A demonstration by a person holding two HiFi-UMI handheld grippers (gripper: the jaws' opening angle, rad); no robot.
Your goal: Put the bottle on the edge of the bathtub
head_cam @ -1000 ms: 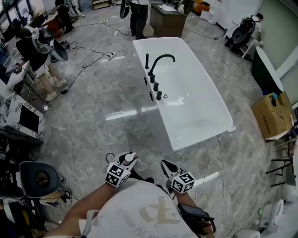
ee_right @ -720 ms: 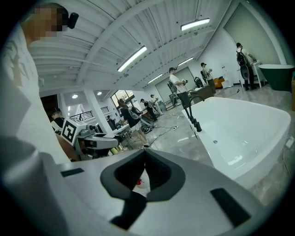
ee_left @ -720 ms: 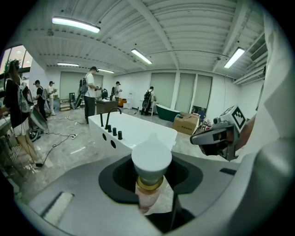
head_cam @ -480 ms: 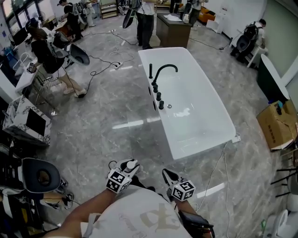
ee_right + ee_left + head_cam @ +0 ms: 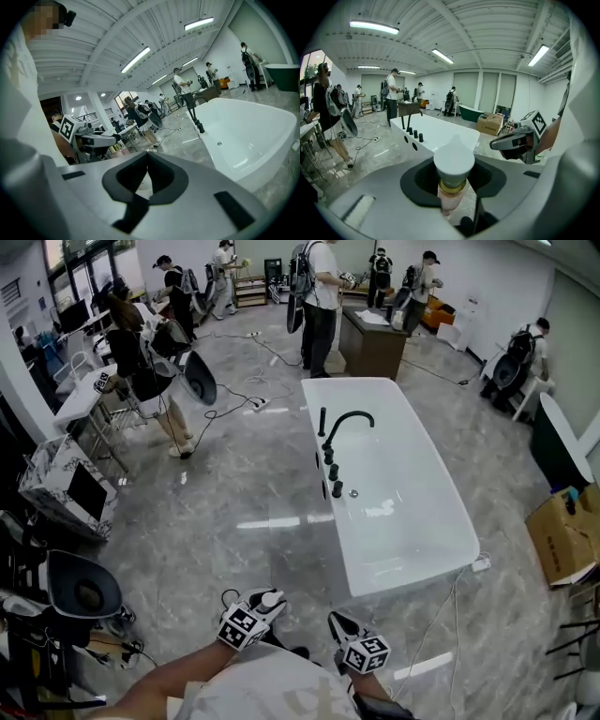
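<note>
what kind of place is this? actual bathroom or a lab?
Probably an open workshop or data-collection hall, not a bathroom. A white bathtub stands alone on a grey stone-look floor, loose cables run across it, and people wearing backpacks stand among desks farther back.

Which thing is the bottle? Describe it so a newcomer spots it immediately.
From the white bathtub on the grey floor, drop to the head view's bottom edge and the left tool. Clamped in it is a small pale pink bottle with a gold collar and white pointed cap; the right tool beside it is empty.
</note>
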